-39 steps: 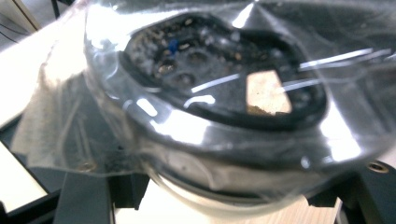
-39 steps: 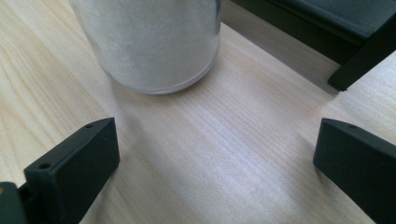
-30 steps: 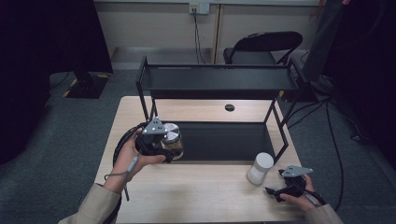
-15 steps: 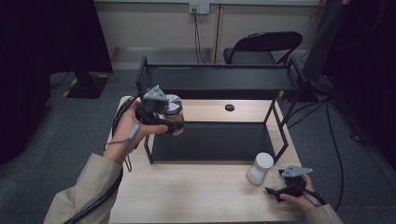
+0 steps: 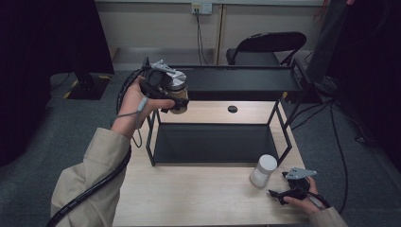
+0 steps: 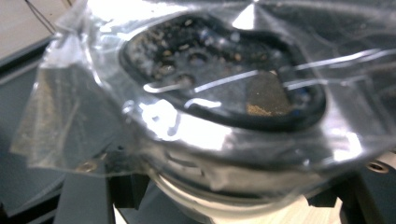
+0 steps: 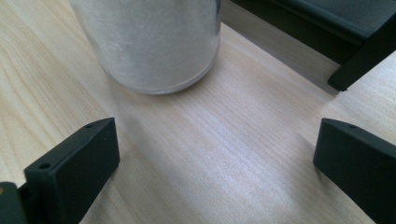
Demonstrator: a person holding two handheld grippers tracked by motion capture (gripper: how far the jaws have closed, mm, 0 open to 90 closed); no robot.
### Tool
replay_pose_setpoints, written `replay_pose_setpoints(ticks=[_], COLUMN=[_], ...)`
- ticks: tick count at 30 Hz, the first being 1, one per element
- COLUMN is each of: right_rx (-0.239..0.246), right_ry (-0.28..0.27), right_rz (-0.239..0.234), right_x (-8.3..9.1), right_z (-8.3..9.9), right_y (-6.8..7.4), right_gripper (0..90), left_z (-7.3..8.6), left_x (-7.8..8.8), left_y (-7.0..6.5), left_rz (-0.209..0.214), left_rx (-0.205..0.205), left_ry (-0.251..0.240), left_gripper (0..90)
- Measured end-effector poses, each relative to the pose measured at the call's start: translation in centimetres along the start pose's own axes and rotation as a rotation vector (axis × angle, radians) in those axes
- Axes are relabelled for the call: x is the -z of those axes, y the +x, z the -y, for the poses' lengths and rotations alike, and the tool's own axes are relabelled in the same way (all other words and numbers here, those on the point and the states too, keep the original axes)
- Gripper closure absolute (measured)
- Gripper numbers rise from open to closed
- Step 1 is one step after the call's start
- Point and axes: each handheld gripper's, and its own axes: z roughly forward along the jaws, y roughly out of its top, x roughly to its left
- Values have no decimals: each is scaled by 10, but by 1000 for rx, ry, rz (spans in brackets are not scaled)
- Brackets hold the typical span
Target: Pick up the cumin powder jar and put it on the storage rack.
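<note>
**Jar held at the rack's upper shelf**

The glass jar [image 5: 178, 91] with brown contents, its top wrapped in clear film, sat pinched in the left tongs [image 5: 174, 97] beside the black rack's [image 5: 246, 82] top shelf. The right tongs [image 5: 279, 193] rested spread on the counter [image 5: 198, 194], near the white jar [image 5: 263, 170].

The right gripper [image 7: 215, 163] has its two black jaws spread wide over the pale wooden tabletop [image 7: 233, 140]. A white-filled jar [image 7: 149, 42] stands just ahead, untouched. A black shelf frame [image 7: 336, 28] crosses the upper right.

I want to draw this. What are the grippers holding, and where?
The left gripper clamps a clear, silver-lidded jar of brown bits around its body. The right gripper holds nothing.
</note>
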Motion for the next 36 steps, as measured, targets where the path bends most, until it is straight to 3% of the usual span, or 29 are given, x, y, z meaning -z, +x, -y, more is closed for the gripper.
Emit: replay_pose_setpoints(ticks=[10,17,22,28,36], right_rx=[0,0,0,0,1], right_ry=[0,0,-1,-1,-1], right_rz=[0,0,0,0,0], right_x=[0,0,0,0,0], right_z=[0,0,0,0,0], right_y=[0,0,0,0,0], right_gripper=[0,0,0,0,0], left_z=[-34,-49,-52,-53,-54], left_x=[-6,-16,-27,-38,-46], left_y=[2,7,13,16,17], left_rz=[-69,-125,-152,-174,-171], left_rx=[51,94,137,138,133], left_ry=[0,-5,-10,5,10], left_gripper=[309,309,309,309,309])
